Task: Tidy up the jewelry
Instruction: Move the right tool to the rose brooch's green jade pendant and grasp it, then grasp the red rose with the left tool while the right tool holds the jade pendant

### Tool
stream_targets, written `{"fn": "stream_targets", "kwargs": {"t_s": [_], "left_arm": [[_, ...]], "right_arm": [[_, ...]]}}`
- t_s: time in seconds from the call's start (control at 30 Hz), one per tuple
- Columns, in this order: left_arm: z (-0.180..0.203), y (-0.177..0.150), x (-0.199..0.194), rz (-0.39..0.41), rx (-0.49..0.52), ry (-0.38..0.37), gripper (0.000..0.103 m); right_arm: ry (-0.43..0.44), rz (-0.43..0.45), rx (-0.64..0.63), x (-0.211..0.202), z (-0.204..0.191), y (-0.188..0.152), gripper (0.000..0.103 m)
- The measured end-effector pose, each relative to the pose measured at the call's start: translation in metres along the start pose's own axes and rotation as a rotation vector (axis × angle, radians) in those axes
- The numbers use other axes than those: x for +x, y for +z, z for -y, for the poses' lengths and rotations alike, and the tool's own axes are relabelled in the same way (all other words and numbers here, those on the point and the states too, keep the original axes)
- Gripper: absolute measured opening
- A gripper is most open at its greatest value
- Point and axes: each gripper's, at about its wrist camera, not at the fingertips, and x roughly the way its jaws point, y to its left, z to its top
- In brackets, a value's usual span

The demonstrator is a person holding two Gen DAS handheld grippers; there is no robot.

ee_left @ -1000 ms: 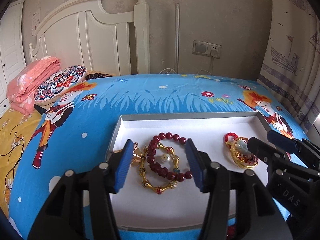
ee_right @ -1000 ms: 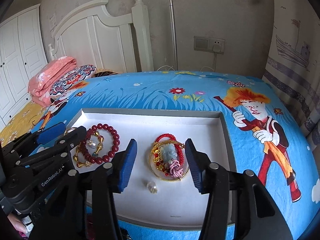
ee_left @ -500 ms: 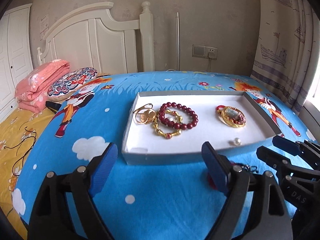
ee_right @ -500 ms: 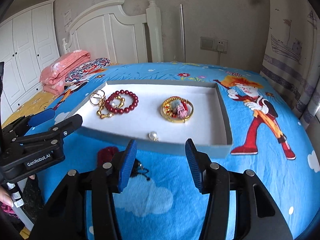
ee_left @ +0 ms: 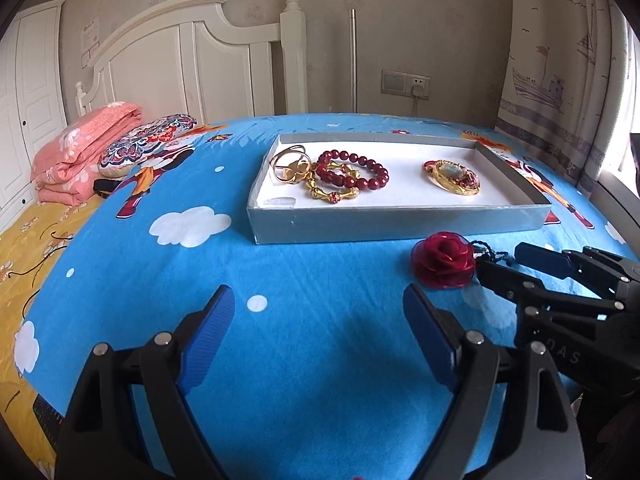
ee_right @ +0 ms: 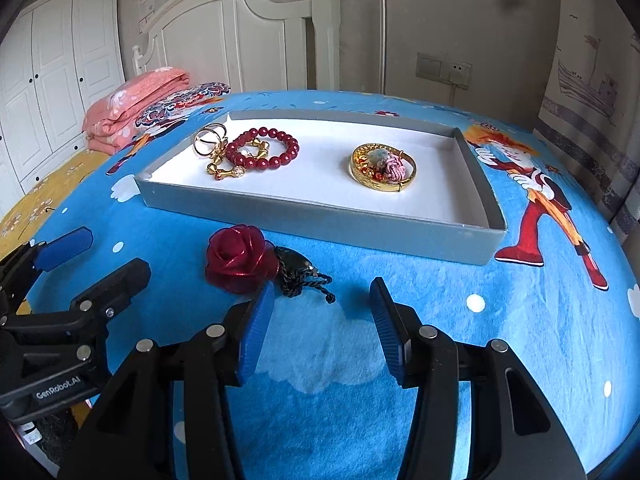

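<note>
Rose brooch (ee_right: 239,258) just beyond right hand-held gripper (ee_right: 320,300)

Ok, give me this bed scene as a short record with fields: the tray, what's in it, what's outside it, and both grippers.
tray: shallow grey tray with white floor, on the blue cartoon bedspread
in tray, left end: red bead bracelet, gold bead bracelet, gold rings
in tray, right part: gold bangle ringing a pale stone and a pink knot
outside tray: red rose ornament with black cord, on the bedspread in front of the tray's near wall
left gripper: open, nothing between its jaws
right gripper: open, empty, close beside the rose's cord
</note>
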Motion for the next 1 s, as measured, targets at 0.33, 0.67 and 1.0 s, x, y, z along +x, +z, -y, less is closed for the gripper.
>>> {"fn": "stream_targets", "kwargs": {"t_s": [0.33,0.67,1.0], "left_arm": [[0.017,0.010,0.004,0.000,0.004,-0.042,0.083],[0.066,0.024,0.013,0.012,0.038,-0.054,0.083],[0.076,0.024,0.036,-0.079,0.044,-0.066,0.040]], "right_arm": [[-0.019,0.067,-0.016,-0.012,0.004,-0.006,0.009],[-0.077,0.100,0.030,-0.033,0.033,-0.027,0.009],[-0.048,0.102,0.043,-0.033,0.030,-0.036,0.009]]}}
